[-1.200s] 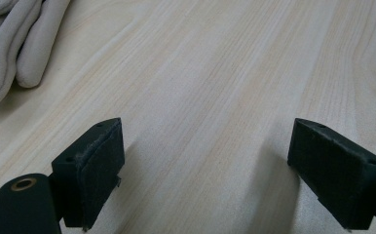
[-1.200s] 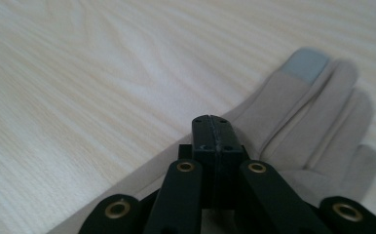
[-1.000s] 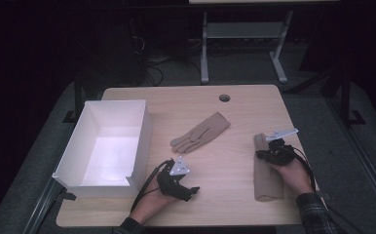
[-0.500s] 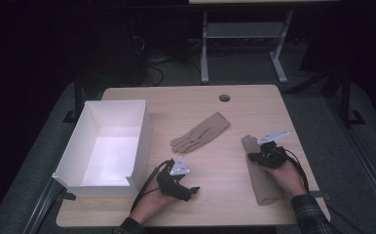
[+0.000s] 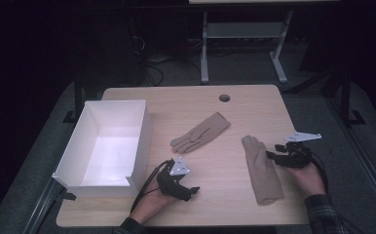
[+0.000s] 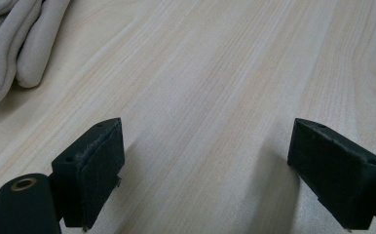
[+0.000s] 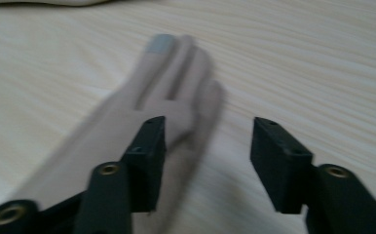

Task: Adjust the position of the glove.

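Two beige gloves lie on the wooden table. One glove (image 5: 200,132) rests flat near the middle, and its fingertips (image 6: 10,48) reach into the left gripper view at the top left. The other glove (image 5: 263,170) lies lengthwise at the right, fingers pointing away. My right gripper (image 5: 272,157) hovers at this glove's right edge. Its jaws have just been opening, and the glove (image 7: 166,83) lies under the left jaw with no pad pressing on it (image 7: 208,146). My left gripper (image 5: 191,193) rests near the front edge, open over bare wood (image 6: 205,161).
An open white box (image 5: 142,127) stands at the table's left side, close beside my left hand. A round cable hole (image 5: 224,97) sits near the far edge. Behind the table stands a metal frame (image 5: 204,53) on the dark floor.
The right gripper first pulled the right glove's finger end to the left. It then opened, let go of the glove and drew back to the right. The left gripper stayed still.
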Available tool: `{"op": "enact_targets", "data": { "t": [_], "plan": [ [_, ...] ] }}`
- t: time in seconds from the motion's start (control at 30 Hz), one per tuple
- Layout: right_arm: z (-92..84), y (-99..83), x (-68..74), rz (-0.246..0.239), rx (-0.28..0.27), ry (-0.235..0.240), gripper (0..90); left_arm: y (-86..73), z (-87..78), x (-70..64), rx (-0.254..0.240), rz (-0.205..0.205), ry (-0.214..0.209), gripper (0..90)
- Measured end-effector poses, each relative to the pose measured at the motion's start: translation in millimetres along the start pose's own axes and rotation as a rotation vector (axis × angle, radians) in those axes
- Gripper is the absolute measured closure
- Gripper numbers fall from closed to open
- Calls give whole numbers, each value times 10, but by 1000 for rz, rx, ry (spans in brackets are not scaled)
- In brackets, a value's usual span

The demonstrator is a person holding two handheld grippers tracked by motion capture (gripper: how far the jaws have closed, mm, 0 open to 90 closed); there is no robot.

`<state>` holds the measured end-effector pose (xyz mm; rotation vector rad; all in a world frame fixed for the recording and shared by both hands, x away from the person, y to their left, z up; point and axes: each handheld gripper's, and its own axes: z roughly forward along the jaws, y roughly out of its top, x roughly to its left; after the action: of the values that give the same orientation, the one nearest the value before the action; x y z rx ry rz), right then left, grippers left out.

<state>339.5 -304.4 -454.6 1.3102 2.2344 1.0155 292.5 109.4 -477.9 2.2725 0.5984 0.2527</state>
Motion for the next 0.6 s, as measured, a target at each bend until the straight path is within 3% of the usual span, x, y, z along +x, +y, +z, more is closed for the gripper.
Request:
{"op": "enact_targets", "data": {
  "t": [0.17, 0.3, 0.47, 0.6],
  "plan": [
    [69, -110, -183, 49, 24, -85, 304, 1, 0, 5, -1, 8, 3, 128],
    [141, -153, -213, 52, 48, -127, 252, 2, -1, 4, 0, 7, 2, 128],
    [180, -194, -244, 84, 15, -119, 151, 1, 0, 4, -1, 6, 2, 128],
    [187, -203, -248, 90, 13, -125, 136, 2, 2, -2, -1, -4, 4, 129]
  ]
}}
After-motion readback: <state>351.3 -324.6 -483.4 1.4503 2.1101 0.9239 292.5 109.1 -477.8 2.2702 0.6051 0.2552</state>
